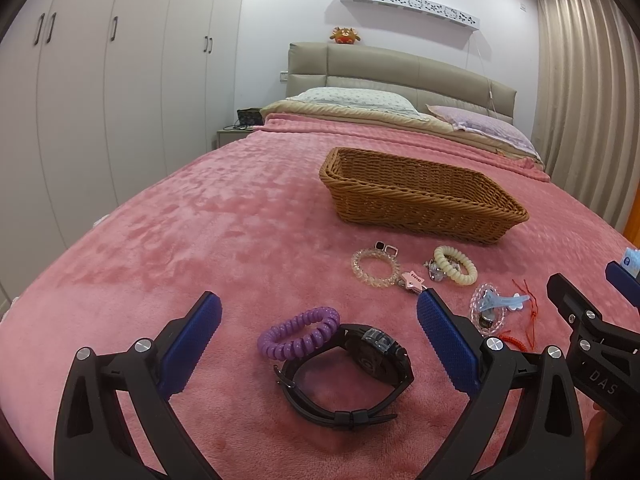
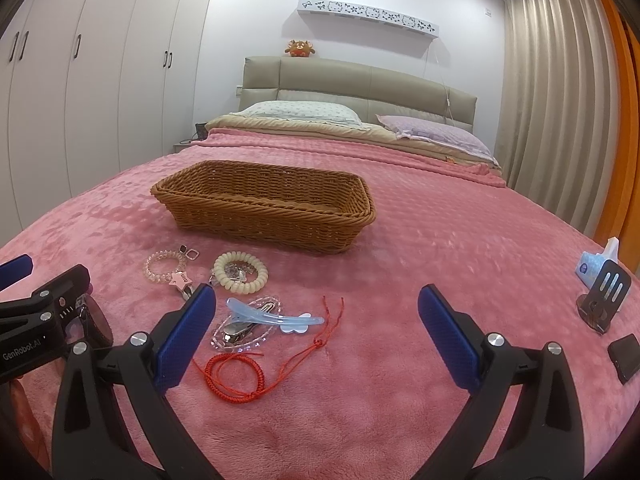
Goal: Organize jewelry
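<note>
Jewelry lies on a pink blanket in front of a wicker basket [image 1: 420,200] [image 2: 264,208]. My left gripper [image 1: 320,312] is open, with a purple coil band [image 1: 298,334] and a black watch [image 1: 352,376] between its fingers. My right gripper [image 2: 316,304] is open over a blue hair clip [image 2: 276,316], a clear bead bracelet [image 2: 240,340] and a red cord [image 2: 248,372]. Farther off lie a clear coil band [image 2: 160,266], a cream coil band [image 2: 240,272], a pink star clip [image 2: 180,280] and square earrings [image 2: 189,253].
The basket looks empty. At the right edge of the bed in the right wrist view are a tissue pack [image 2: 596,266], a metal phone stand [image 2: 604,300] and a dark flat object [image 2: 626,356]. Pillows [image 2: 300,112] and headboard are at the far end; wardrobes stand left.
</note>
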Action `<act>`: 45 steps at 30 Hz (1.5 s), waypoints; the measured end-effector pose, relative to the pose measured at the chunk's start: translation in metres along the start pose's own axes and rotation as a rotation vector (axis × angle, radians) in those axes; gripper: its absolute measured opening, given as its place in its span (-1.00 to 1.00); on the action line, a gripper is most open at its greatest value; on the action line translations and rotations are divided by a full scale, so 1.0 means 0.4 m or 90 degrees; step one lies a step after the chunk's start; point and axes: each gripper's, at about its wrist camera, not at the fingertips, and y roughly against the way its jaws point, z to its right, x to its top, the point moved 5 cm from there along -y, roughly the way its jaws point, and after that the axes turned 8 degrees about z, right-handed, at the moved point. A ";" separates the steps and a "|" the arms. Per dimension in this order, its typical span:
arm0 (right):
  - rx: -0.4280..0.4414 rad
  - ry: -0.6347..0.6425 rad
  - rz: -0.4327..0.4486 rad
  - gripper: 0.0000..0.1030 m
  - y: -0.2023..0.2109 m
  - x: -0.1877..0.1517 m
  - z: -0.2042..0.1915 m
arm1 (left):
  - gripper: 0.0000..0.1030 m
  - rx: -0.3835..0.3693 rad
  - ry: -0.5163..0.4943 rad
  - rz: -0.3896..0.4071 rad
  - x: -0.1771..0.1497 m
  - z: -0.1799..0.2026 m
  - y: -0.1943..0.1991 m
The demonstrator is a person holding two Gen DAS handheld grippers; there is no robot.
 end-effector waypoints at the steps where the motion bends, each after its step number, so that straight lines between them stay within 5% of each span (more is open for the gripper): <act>1: 0.000 0.000 0.000 0.87 0.000 0.000 0.000 | 0.85 0.000 0.000 0.000 0.001 0.000 0.000; 16: -0.003 0.002 -0.004 0.86 0.003 0.001 -0.008 | 0.85 0.001 -0.003 0.000 0.000 0.000 -0.001; 24: 0.005 0.002 -0.019 0.40 -0.005 -0.005 0.000 | 0.84 -0.061 0.009 -0.057 0.054 -0.078 0.012; 26: 0.011 -0.003 -0.032 0.28 -0.009 -0.009 0.006 | 0.64 -0.062 -0.011 -0.063 0.065 -0.102 0.025; 30: 0.036 -0.005 -0.058 0.15 -0.008 -0.013 0.009 | 0.62 -0.099 -0.013 -0.096 0.049 -0.122 0.033; 35: 0.091 -0.029 -0.112 0.13 0.000 -0.029 0.033 | 0.22 -0.144 -0.005 -0.169 0.006 -0.106 -0.009; 38: 0.134 -0.052 -0.150 -0.08 0.014 -0.055 0.040 | -0.07 -0.166 0.007 -0.196 -0.020 -0.103 -0.028; 40: 0.150 -0.052 -0.181 -0.25 0.019 -0.068 0.030 | -0.13 -0.170 0.014 -0.199 -0.026 -0.107 -0.032; 45: 0.174 -0.039 -0.225 -0.27 0.014 -0.080 -0.005 | -0.13 -0.199 0.023 -0.190 -0.014 -0.132 -0.009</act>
